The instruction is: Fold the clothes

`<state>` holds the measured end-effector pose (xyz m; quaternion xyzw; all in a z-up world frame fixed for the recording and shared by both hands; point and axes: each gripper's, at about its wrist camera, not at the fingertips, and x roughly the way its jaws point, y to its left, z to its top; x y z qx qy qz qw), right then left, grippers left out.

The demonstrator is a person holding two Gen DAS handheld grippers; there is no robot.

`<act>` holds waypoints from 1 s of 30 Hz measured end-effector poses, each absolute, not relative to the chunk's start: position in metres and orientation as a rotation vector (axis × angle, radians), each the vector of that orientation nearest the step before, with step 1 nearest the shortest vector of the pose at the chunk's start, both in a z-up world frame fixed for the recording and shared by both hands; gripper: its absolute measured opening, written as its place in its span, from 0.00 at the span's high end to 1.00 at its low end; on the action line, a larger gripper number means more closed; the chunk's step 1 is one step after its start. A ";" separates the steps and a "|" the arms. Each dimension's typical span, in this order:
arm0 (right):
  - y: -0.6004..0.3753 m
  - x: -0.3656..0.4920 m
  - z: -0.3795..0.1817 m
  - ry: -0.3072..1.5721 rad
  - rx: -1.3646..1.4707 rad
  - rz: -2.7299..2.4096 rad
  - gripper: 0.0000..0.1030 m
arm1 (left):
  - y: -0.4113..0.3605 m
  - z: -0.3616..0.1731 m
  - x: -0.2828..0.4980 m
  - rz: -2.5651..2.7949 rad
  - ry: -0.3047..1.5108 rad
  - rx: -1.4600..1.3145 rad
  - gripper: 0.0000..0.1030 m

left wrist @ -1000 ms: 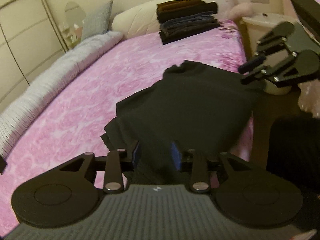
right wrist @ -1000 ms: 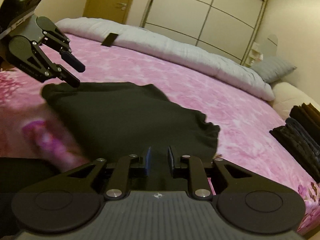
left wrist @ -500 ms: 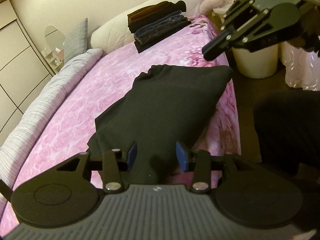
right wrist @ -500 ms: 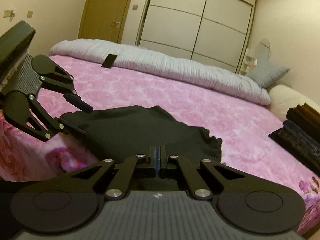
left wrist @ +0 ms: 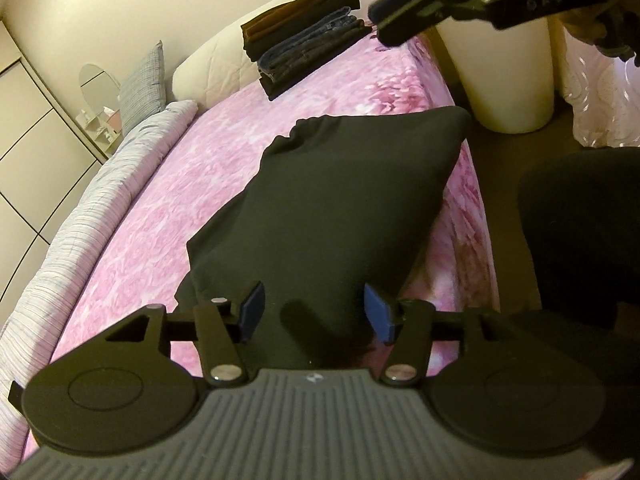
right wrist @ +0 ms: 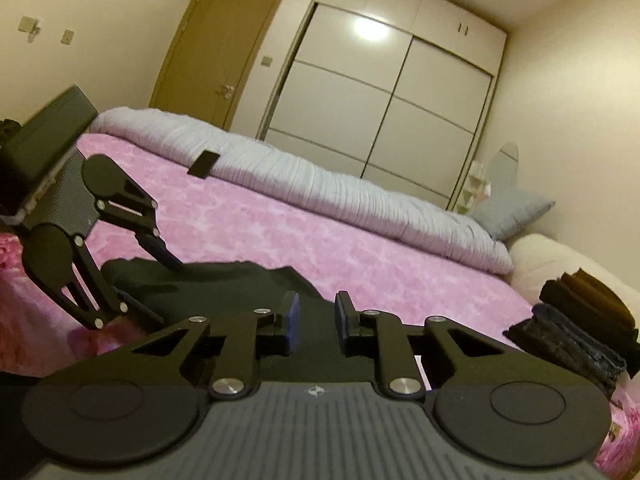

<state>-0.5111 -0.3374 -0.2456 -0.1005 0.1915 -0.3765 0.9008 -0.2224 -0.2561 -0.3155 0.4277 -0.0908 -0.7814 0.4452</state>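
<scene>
Lying lengthwise along bed edge (left wrist: 476, 216) — black garment (left wrist: 344, 208).

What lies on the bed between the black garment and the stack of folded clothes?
Nothing: between the black garment and the stack of folded clothes only bare pink bedsheet shows, clearest in the left wrist view.

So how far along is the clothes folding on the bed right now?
Done: a stack of folded clothes sits by the pillow. In hand: the black garment lies folded on the pink bedspread; the left gripper is opening over its near edge, the right gripper opening above it, neither pinching cloth. Left: possibly another fold, then moving it to the stack.
</scene>
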 end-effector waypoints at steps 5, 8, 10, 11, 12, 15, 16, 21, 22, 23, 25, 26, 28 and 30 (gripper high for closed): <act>-0.331 -0.520 -0.242 0.347 -0.200 -0.778 0.81 | -0.256 -0.317 -0.225 -1.929 -0.249 1.070 0.49; -0.329 -0.525 -0.238 0.312 -0.181 -0.784 0.81 | -0.255 -0.317 -0.226 -1.929 -0.253 1.068 0.49; -0.328 -0.527 -0.237 0.304 -0.181 -0.786 0.81 | -0.254 -0.317 -0.227 -1.929 -0.254 1.067 0.49; -0.327 -0.528 -0.236 0.300 -0.179 -0.786 0.81 | -0.254 -0.317 -0.227 -1.930 -0.258 1.066 0.49; -0.327 -0.529 -0.236 0.295 -0.177 -0.786 0.81 | -0.253 -0.317 -0.227 -1.931 -0.261 1.063 0.49; -0.329 -0.534 -0.233 0.271 -0.128 -0.783 0.81 | -0.252 -0.315 -0.228 -1.935 -0.258 1.047 0.49; -0.332 -0.536 -0.232 0.261 -0.095 -0.784 0.81 | -0.252 -0.314 -0.228 -1.940 -0.254 1.037 0.49; -0.342 -0.546 -0.229 0.212 0.018 -0.815 0.72 | -0.249 -0.313 -0.229 -1.954 -0.271 1.026 0.49; -0.344 -0.548 -0.228 0.205 0.039 -0.822 0.58 | -0.249 -0.313 -0.229 -1.956 -0.278 1.028 0.49; -0.346 -0.551 -0.228 0.194 0.062 -0.829 0.53 | -0.249 -0.314 -0.229 -1.956 -0.283 1.031 0.49; -0.351 -0.555 -0.228 0.182 0.112 -0.837 0.51 | -0.248 -0.315 -0.229 -1.955 -0.291 1.037 0.49; -0.354 -0.558 -0.228 0.175 0.147 -0.840 0.45 | -0.248 -0.315 -0.229 -1.954 -0.290 1.038 0.49; -0.362 -0.565 -0.229 0.144 0.247 -0.845 0.25 | -0.249 -0.316 -0.229 -1.951 -0.288 1.039 0.49; -0.372 -0.574 -0.231 0.110 0.372 -0.841 0.20 | -0.249 -0.317 -0.228 -1.949 -0.288 1.040 0.49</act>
